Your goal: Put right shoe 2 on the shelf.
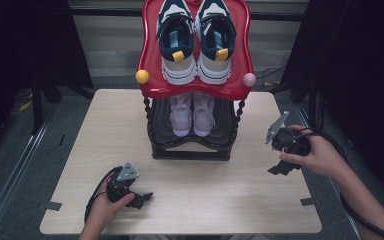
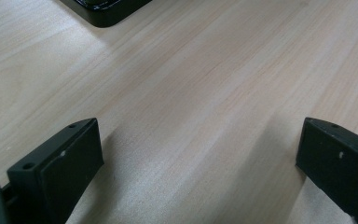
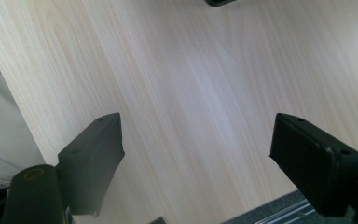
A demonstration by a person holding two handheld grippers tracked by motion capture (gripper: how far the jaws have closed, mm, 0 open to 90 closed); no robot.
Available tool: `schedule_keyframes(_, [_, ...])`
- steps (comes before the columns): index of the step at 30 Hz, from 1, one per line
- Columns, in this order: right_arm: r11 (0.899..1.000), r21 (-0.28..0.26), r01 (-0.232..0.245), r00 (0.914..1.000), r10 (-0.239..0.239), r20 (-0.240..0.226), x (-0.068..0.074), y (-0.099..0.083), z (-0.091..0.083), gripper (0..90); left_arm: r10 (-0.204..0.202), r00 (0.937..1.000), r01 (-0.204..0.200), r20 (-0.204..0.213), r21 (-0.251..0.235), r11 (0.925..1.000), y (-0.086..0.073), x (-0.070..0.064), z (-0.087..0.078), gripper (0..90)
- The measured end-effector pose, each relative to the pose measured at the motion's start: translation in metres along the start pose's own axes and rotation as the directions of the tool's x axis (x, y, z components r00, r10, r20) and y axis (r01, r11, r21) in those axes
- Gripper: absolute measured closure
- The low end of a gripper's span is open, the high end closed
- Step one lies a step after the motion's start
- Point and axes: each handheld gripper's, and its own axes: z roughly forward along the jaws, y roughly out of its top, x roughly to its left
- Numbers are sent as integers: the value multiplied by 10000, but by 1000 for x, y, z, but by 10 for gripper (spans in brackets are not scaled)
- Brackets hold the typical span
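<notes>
On the worktop [image 1: 80, 150], seen from the high view, a two-tier shoe rack [image 1: 194, 80] holds navy-and-white sneakers [image 1: 195, 42] on its red top tray and pale pink shoes [image 1: 192, 115] below; the left hand-held gripper [image 1: 142, 198] rests near the front edge, the right hand-held gripper [image 1: 279, 169] at the right edge. In the left gripper view its jaws stand wide apart over bare wood, the rack's black base [image 2: 103, 10] ahead. In the right gripper view the jaws likewise gape, holding nothing

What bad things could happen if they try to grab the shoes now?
The rack is tall and narrow, with the big shoes on its top shelf; a hard tug might tip it. The pink shoes sit deep under that shelf, so a gripper reaching in could bump it. Both the left gripper and right gripper are open, holding nothing.
</notes>
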Motion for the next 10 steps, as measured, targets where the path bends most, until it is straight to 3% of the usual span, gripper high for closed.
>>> schedule_keyframes(10, [9997,-209,-132,9999,132,22,5,-5,34,181,63,10000,-63,4,45,10000,0,0,0,0])
